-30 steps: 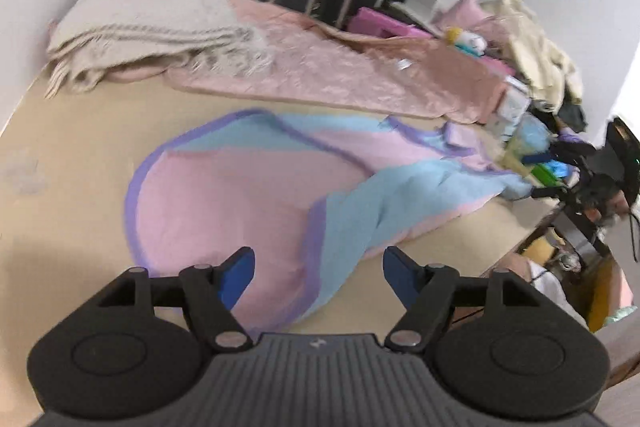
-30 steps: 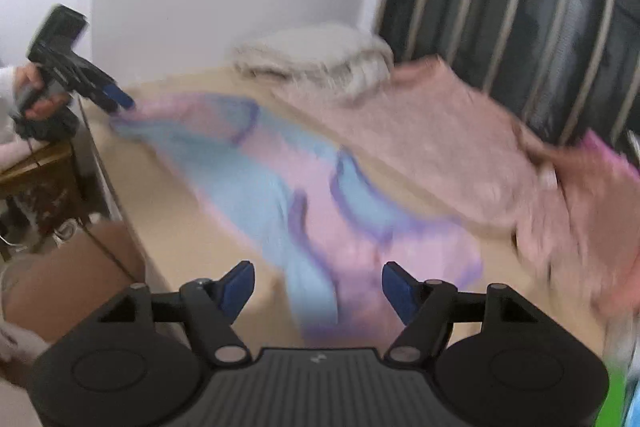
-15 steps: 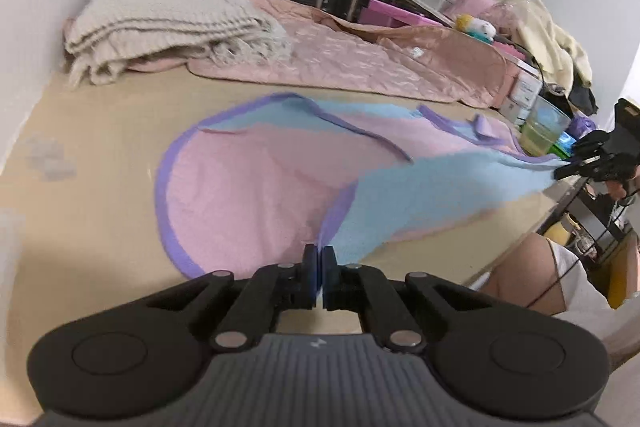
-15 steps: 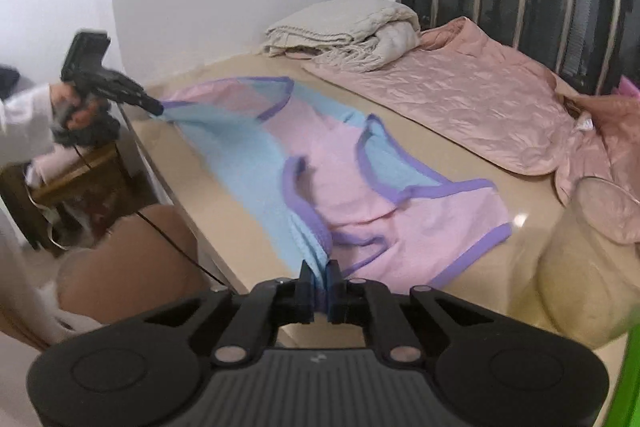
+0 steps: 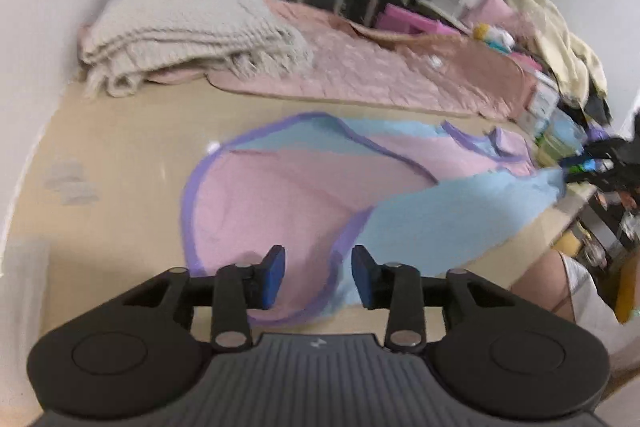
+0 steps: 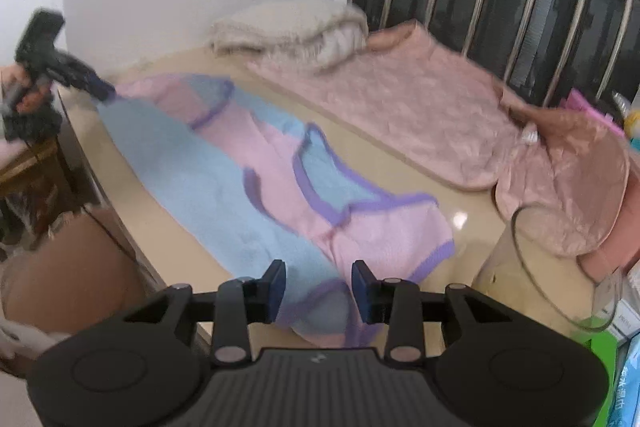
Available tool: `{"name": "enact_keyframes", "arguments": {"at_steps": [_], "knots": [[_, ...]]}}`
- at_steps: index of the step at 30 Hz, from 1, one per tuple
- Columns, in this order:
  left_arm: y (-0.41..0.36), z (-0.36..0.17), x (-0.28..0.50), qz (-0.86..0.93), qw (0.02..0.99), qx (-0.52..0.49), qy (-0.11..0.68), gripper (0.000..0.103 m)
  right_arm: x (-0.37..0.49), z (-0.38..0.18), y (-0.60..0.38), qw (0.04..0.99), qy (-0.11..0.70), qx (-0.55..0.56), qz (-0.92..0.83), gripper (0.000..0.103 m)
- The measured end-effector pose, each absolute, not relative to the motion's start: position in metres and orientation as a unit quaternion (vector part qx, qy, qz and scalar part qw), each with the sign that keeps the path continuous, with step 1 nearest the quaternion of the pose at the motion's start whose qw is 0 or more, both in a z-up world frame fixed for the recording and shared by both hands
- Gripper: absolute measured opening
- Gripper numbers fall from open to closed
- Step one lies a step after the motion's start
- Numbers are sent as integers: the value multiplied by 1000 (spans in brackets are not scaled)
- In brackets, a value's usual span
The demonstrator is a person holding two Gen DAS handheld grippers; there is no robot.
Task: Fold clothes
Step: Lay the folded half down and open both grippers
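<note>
A pink and light-blue garment point(image 5: 304, 195) with purple trim lies stretched along the near edge of the beige table point(image 5: 120, 155). My left gripper point(image 5: 319, 277) hovers over one end of it. Its jaws are opening, and the purple hem lies between the blue pads point(image 5: 276, 275) without being pressed. My right gripper point(image 6: 319, 291) is at the other end of the garment point(image 6: 224, 183), jaws also opening, with cloth under the gap. Each view shows the other gripper far off at the cloth's opposite tip: the left gripper point(image 6: 105, 93) and the right gripper point(image 5: 570, 169).
A folded beige knit blanket point(image 5: 192, 27) and a pink quilt point(image 5: 380, 67) lie along the back by the barred window. A clear glass bowl point(image 6: 560, 267) stands beside the right gripper. Piled clutter point(image 5: 560, 47) fills the far end. The person's knee point(image 6: 72, 267) is below the table edge.
Both grippers stood wide a second ago, were shut at the garment's ends half a second ago, and now have their pads apart again. The garment lies flatter and more stretched out.
</note>
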State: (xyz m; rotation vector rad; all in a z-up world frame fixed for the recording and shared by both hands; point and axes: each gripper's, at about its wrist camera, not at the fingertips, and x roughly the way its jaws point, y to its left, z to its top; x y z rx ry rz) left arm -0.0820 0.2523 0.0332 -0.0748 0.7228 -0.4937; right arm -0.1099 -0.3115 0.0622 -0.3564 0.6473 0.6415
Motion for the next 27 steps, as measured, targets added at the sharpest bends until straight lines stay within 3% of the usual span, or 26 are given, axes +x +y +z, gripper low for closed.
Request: {"name": "enact_keyframes", "arguments": {"at_steps": [3, 7, 11, 12, 13, 16, 20, 27], "knots": [[249, 29, -79, -245, 899, -24, 363, 36, -109, 57, -306, 886, 298, -135, 328, 34], [248, 25, -81, -241, 898, 4, 369, 22, -98, 29, -300, 876, 338, -151, 310, 31], [257, 43, -81, -222, 902, -39, 369, 23, -93, 31, -318, 880, 358, -102, 295, 34], [256, 54, -83, -232, 904, -48, 355, 29, -96, 37, -314, 882, 352, -119, 291, 34], [251, 70, -83, -240, 911, -39, 333, 45, -100, 43, -311, 883, 345, -136, 288, 35], [218, 111, -60, -251, 923, 25, 292, 74, -102, 69, -289, 883, 306, -162, 318, 45], [167, 118, 16, -289, 895, 41, 337, 81, -46, 88, -250, 888, 274, -136, 343, 63], [123, 58, 109, -285, 856, 73, 425, 81, 65, 67, -192, 872, 361, -72, 324, 57]]}}
